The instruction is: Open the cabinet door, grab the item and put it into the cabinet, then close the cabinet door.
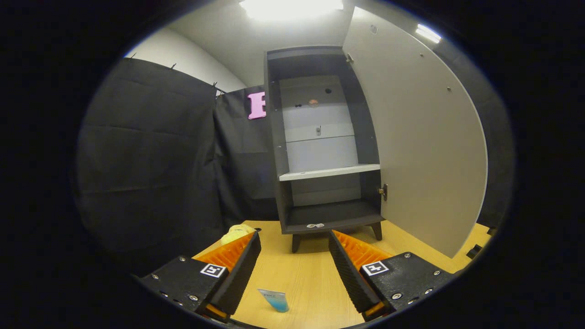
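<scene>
**Wood tabletop, door open, item not yet taken**

Pale wood is seen underfoot of everything in the gripper view: the tabletop point(301, 274) carries a dark cabinet point(320, 137) on short legs, set beyond the jaws. Its door point(420, 137) is swung wide to the right on its hinges, so the first step of the task can be judged done. Inside, a light shelf point(329, 172) divides the space; the floor below it and the shelf itself appear bare, apart from a small mark at the front lip that cannot be identified.

The gripper point(295, 265) is held low over the tabletop with its jaws spread wide and nothing pinched between them. A small blue tube point(275, 300), taken to be the item, lies on the tabletop between the jaws, close to their base and nearer the left one, touched by neither. Grasping, placing inside and closing the door are all judged to be left.

A yellow object point(236, 232) is partly hidden behind the left jaw; what it is cannot be told. Black cloth point(151, 160) hangs to the left. Nothing is seen between the jaws and the cabinet mouth, though the open door stands close on the right and could be clipped on the way in.
</scene>
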Demonstrator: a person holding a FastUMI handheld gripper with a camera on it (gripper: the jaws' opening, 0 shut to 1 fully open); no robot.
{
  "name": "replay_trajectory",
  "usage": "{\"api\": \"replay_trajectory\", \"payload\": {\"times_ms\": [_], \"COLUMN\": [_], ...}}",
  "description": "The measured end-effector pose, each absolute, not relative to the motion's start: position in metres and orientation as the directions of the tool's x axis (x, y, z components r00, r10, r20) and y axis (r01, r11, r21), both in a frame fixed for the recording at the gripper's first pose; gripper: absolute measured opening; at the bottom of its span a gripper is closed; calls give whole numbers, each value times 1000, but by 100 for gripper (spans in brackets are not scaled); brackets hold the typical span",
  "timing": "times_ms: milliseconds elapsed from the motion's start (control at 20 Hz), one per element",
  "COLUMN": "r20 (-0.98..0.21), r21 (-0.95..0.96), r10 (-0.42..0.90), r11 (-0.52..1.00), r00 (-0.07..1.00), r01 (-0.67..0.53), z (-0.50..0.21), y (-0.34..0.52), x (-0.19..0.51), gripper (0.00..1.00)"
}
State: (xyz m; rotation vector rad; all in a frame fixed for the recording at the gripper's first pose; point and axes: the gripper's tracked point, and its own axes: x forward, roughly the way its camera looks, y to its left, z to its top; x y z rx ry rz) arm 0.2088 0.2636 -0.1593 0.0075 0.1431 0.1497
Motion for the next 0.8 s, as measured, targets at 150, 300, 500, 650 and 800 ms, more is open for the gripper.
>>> {"api": "replay_trajectory", "payload": {"times_ms": [150, 300, 500, 650, 800], "r20": [-187, -251, -353, -411, -466], "r21": [8, 9, 8, 11, 21], "r10": [163, 162, 151, 139, 135], "r11": [986, 986, 987, 989, 990], "r00": [969, 954, 923, 901, 874], "r01": [-164, -165, -158, -148, -142], "z": [-187, -219, -261, -290, -314], "y": [281, 293, 301, 303, 302], "x": [207, 209, 209, 209, 208], "gripper": [92, 91, 90, 89, 88]}}
